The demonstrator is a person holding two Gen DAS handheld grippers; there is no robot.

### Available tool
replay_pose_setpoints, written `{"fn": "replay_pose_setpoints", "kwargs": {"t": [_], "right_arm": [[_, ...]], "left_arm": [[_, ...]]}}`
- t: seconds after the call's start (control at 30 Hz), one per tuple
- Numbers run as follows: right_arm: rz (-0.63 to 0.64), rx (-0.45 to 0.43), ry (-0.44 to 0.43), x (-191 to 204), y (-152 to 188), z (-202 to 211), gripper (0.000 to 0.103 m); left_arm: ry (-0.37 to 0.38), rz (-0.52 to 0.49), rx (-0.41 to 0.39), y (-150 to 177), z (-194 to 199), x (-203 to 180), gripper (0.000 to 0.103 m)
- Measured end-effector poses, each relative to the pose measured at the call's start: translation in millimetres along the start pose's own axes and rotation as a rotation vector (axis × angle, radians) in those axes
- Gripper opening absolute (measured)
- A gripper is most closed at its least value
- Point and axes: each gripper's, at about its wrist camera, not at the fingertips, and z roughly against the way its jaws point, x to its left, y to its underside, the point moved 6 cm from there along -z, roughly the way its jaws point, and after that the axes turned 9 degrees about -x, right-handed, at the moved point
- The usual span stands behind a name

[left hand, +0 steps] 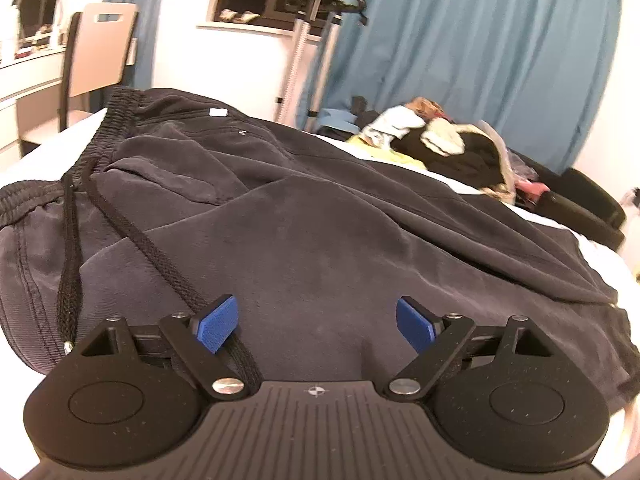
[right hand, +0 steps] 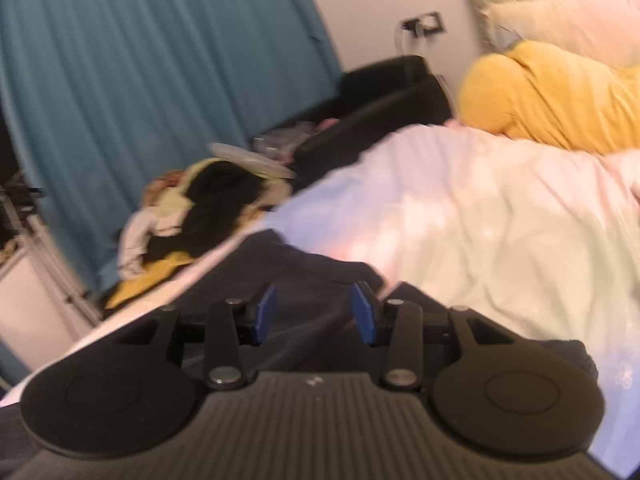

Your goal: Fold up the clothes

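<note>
A pair of dark navy shorts (left hand: 304,216) lies spread on the white bed, its elastic waistband (left hand: 120,108) at the far left and a black drawstring (left hand: 132,232) trailing toward me. My left gripper (left hand: 316,326) hovers low over the near part of the shorts, open wide, with the drawstring passing under its left blue pad (left hand: 218,326). In the blurred right wrist view, my right gripper (right hand: 315,312) is over an edge of the same dark fabric (right hand: 304,276). Its blue pads stand apart with nothing pinched between them.
A heap of mixed clothes (left hand: 448,144) sits at the bed's far side before a teal curtain (left hand: 480,52). A clothes stand (left hand: 304,52) and a chair (left hand: 100,52) are behind the bed. A pale duvet (right hand: 480,208) and a yellow cushion (right hand: 552,96) lie to the right.
</note>
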Motion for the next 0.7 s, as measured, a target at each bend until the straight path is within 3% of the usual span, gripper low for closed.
{"fn": "replay_pose_setpoints", "kwargs": {"t": [0.27, 0.4, 0.5, 0.6, 0.7], "right_arm": [[0.078, 0.063, -0.196, 46.3, 6.3, 61.0, 0.045], [0.076, 0.093, -0.208, 49.1, 5.7, 72.6, 0.050], [0.091, 0.112, -0.175, 45.6, 10.5, 72.6, 0.054], [0.002, 0.143, -0.121, 28.7, 14.9, 72.1, 0.059], [-0.110, 0.144, -0.056, 4.1, 12.8, 72.2, 0.065]], "left_arm": [[-0.020, -0.013, -0.048, -8.9, 21.3, 5.8, 0.089], [-0.057, 0.066, -0.058, -15.6, 33.0, 28.6, 0.089], [-0.117, 0.211, -0.097, -30.3, 44.9, 67.5, 0.089], [-0.210, 0.421, -0.166, -45.3, 64.4, 122.5, 0.089], [-0.293, 0.560, -0.182, -49.9, 77.8, 169.6, 0.089]]}}
